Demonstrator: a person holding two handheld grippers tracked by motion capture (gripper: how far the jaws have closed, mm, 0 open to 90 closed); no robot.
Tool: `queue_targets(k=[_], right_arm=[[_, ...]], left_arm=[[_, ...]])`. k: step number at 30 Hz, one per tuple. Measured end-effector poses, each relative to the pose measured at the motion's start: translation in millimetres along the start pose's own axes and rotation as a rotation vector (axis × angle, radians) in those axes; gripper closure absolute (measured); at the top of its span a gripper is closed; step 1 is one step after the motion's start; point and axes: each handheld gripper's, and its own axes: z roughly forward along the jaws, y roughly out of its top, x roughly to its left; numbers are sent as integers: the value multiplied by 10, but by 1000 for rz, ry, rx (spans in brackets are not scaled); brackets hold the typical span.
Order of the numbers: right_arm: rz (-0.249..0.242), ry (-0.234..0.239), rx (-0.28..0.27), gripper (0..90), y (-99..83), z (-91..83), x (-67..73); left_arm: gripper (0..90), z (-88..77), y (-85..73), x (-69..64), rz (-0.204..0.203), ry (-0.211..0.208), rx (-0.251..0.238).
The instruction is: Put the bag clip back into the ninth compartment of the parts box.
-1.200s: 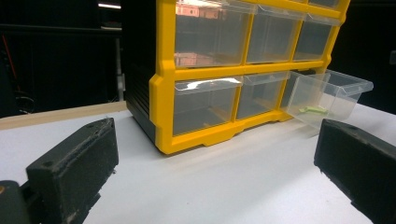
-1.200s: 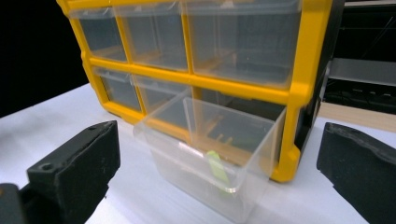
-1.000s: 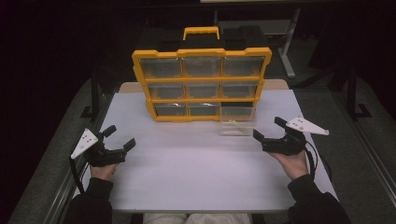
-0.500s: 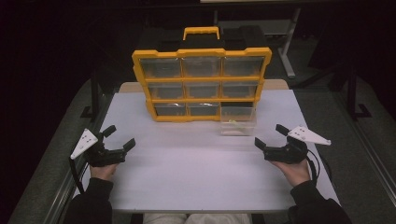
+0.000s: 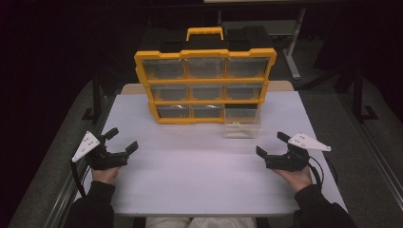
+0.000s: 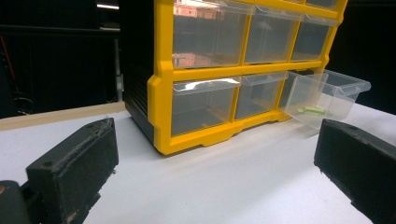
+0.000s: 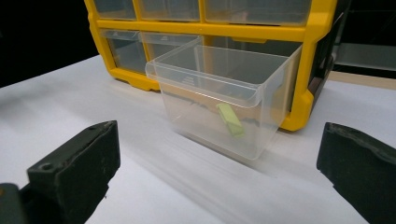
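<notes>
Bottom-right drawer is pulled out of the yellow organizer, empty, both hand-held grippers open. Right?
Not empty. The pulled-out drawer of the yellow organizer holds a small pale green piece, clear in the right gripper view. The rest stands: left hand-held gripper and right hand-held gripper are open.

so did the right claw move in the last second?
Yes. The right claw has drifted back toward the person and slightly outward, away from the pulled-out clear drawer of the yellow cabinet, which stayed put.
</notes>
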Motion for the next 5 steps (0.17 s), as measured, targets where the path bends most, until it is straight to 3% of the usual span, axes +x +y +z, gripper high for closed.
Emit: queue_targets(k=[5], right_arm=[[5, -1, 1, 0, -6, 5, 0]], left_arm=[[0, 15, -2, -17, 7, -8, 5]])
